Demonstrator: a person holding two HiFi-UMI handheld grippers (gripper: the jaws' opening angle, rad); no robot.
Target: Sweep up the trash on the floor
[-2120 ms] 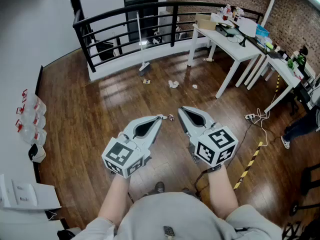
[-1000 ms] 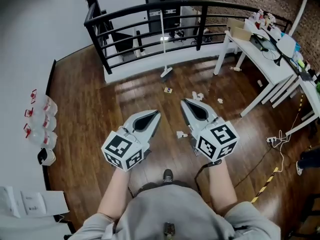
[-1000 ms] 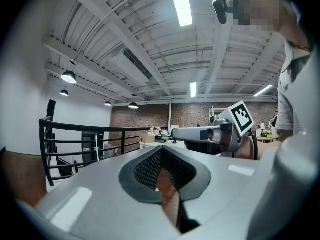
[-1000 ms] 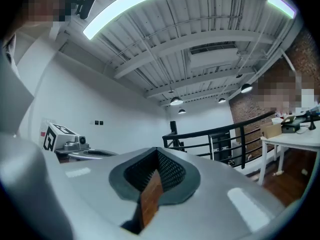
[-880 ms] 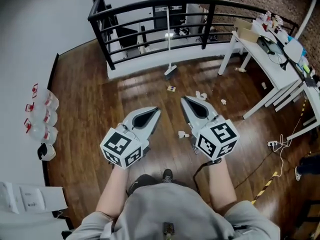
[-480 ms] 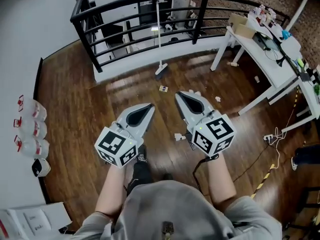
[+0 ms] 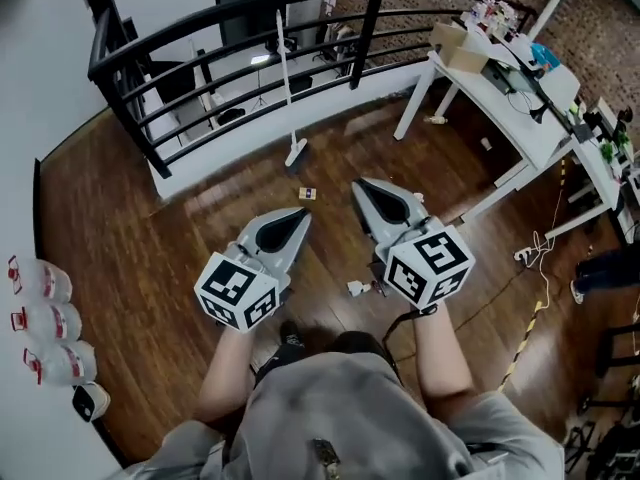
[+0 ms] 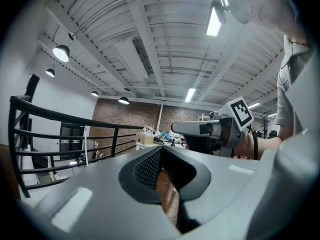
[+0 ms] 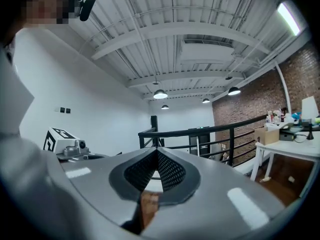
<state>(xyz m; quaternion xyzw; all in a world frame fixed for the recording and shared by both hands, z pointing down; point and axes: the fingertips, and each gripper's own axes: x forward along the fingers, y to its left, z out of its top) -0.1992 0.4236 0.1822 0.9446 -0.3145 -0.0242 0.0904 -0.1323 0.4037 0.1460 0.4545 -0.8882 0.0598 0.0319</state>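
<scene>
Head view: wooden floor bounded by black railing; broom stood against it, white tables at right, bottles lined along left wall. Trash scraps seen on floor between gripper cubes; small box scrap near broom head. Left gripper and right gripper held side by side above floor, jaws clenched together, nothing gripped.

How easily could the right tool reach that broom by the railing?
Probably not from here: the broom stands at the railing, well ahead of the shut right tool. Open wooden floor lies between, so stepping closer should do.
</scene>
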